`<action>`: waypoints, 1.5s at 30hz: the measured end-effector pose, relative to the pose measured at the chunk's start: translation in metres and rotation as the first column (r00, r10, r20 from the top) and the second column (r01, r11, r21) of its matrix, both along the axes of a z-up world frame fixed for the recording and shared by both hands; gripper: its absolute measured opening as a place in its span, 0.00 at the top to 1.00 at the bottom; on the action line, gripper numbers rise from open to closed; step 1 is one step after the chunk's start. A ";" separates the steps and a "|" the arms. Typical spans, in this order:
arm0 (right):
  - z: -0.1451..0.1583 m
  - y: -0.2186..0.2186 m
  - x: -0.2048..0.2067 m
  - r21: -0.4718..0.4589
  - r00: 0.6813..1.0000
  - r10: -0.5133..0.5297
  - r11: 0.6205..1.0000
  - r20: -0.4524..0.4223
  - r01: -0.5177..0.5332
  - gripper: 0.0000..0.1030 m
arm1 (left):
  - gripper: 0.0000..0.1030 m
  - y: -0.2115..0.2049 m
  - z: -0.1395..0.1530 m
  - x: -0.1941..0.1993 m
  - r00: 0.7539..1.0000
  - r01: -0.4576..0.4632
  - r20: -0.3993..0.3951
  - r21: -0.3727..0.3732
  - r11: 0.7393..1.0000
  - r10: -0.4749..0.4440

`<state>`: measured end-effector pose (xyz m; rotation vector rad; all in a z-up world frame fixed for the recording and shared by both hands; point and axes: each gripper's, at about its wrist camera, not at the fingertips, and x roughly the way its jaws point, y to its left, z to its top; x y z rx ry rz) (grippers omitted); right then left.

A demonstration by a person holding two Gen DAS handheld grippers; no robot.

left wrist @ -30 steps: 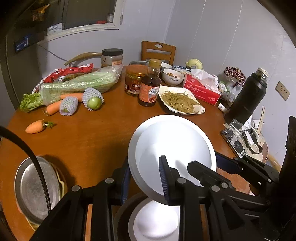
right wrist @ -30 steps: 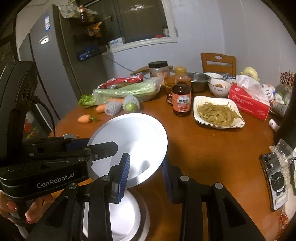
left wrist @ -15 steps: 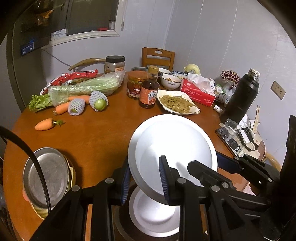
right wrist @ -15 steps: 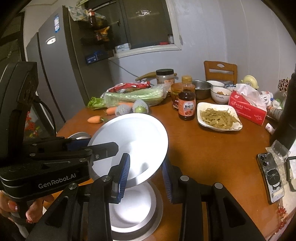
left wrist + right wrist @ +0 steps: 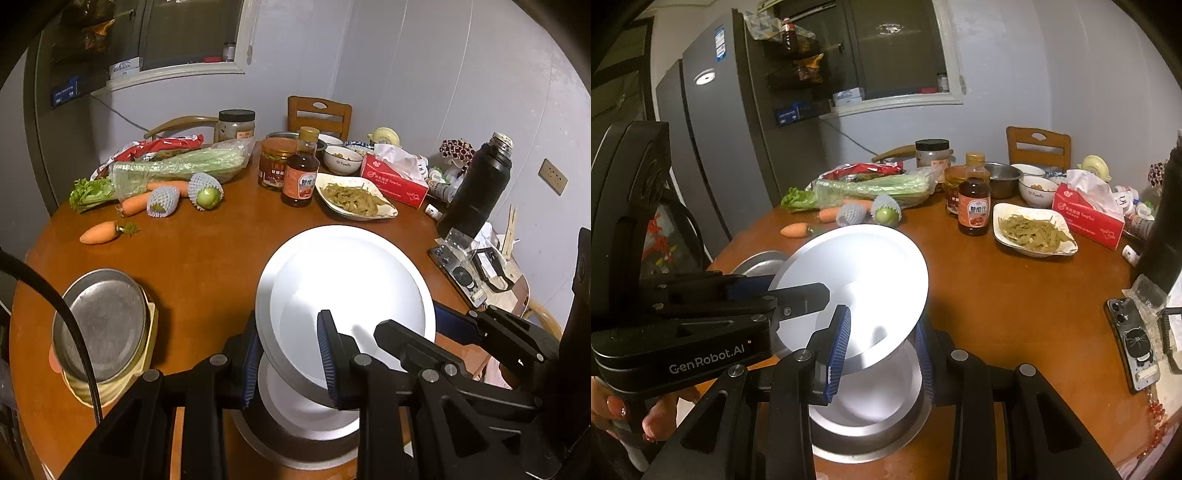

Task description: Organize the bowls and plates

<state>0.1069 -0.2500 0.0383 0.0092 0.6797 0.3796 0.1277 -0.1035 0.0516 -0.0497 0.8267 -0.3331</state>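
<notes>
Plate (image 5: 343, 291) rim clamped, raised above stacked dishes (image 5: 871, 402).

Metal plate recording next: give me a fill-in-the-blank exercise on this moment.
1. Both tools grip one metal plate by its ____.
2. The plate is held ____, not level.
3. Below it on the table lies another ____.
4. The dish of green vegetables stands beside a ____ tissue box.

Missing: rim; tilted; plate; red
</notes>
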 end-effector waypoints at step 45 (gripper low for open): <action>-0.049 0.001 -0.019 -0.052 0.996 0.011 0.999 -0.085 -0.015 0.64 | 0.72 -0.008 -0.053 -0.016 0.996 0.016 -0.083 0.064 0.998 -0.010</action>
